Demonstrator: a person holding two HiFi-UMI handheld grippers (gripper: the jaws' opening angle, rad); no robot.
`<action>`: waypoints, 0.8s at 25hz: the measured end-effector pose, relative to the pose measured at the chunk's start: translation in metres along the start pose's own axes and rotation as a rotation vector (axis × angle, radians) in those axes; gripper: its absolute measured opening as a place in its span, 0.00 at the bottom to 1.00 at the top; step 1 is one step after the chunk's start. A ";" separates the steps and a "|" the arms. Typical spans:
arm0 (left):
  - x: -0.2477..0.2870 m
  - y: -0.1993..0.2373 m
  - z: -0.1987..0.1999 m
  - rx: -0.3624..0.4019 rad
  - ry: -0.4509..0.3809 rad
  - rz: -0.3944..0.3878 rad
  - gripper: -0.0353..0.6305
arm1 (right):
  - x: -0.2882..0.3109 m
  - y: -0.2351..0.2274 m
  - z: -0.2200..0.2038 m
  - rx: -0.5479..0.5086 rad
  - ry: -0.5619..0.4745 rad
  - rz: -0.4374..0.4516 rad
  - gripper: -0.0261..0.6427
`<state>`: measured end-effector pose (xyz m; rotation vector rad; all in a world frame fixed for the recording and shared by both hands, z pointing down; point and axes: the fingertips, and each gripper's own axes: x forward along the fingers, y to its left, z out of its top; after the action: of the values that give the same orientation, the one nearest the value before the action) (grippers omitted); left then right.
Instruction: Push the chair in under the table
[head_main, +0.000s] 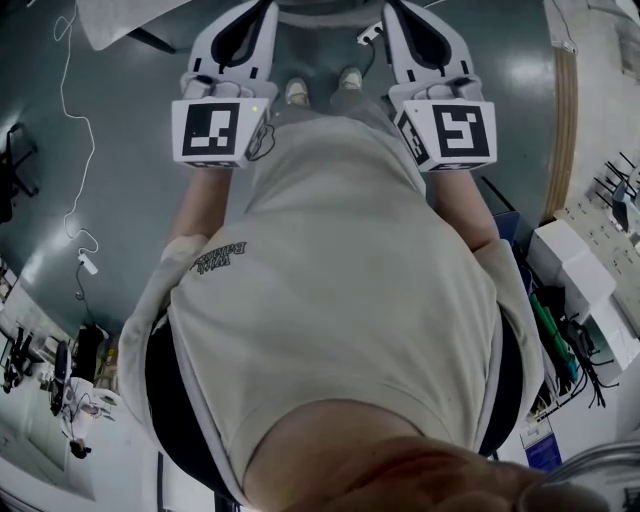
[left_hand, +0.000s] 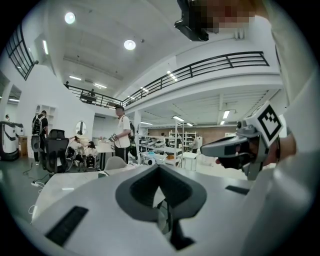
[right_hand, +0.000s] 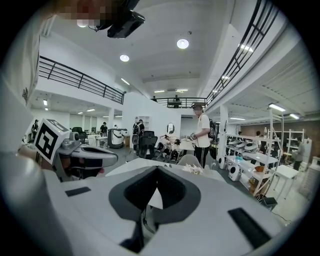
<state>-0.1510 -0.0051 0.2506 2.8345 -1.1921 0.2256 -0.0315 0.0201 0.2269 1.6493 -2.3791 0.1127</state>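
A grey chair (left_hand: 115, 162) with a rounded back stands some way ahead, at a white table (left_hand: 70, 182). The right gripper view shows the same chair (right_hand: 190, 161) and table (right_hand: 131, 166). My left gripper (left_hand: 159, 170) is shut with nothing between its jaws. My right gripper (right_hand: 159, 172) is also shut and empty. Both point roughly level and are held side by side in front of the person's chest, the left gripper (head_main: 243, 35) and right gripper (head_main: 422, 35) above the dark floor. Neither touches the chair.
A person in a white shirt (left_hand: 122, 137) stands behind the chair. Black office chairs (left_hand: 55, 150) and other people are at the far left. Shelving with equipment (right_hand: 250, 160) runs along the right. A white cable (head_main: 70, 150) trails on the floor.
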 end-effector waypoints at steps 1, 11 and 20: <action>0.003 -0.001 0.000 0.001 0.006 0.008 0.07 | 0.001 -0.004 -0.001 -0.001 0.003 0.008 0.05; 0.040 0.001 -0.004 -0.029 0.074 0.158 0.07 | 0.030 -0.054 -0.014 -0.014 0.026 0.142 0.05; 0.072 0.009 -0.030 -0.088 0.223 0.274 0.07 | 0.056 -0.096 -0.040 -0.077 0.097 0.196 0.06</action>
<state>-0.1109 -0.0586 0.2913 2.4859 -1.4919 0.4751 0.0451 -0.0578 0.2717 1.3437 -2.4330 0.1308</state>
